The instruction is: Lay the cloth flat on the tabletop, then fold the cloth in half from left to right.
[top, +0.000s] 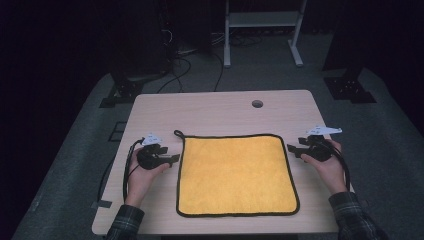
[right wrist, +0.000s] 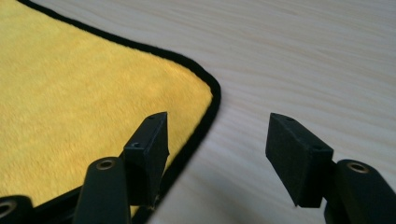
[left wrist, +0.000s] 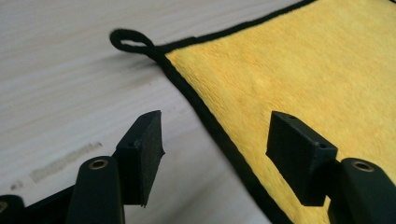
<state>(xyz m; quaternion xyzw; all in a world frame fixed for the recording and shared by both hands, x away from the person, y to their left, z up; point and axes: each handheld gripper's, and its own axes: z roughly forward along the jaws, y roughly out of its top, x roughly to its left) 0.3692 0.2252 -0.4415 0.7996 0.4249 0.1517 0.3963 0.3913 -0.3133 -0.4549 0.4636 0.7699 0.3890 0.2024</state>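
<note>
On the wooden surface (top: pixel 220 112) a yellow cloth (top: pixel 236 174) with a black edge is lying flat between the two grippers, and a small round hole (top: pixel 257 104) is sitting in the surface beyond it. Both hands are resting low at the cloth's far corners, the left gripper (top: pixel 173 160) and the right gripper (top: pixel 293 150) pointing inward, each with its jaws standing apart and holding nothing. Past the surface the room is too dark to make out.

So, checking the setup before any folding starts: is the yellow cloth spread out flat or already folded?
Spread flat. The yellow cloth lies as one open square on the table, black hem visible along all four sides, hanging loop at its far left corner.
</note>
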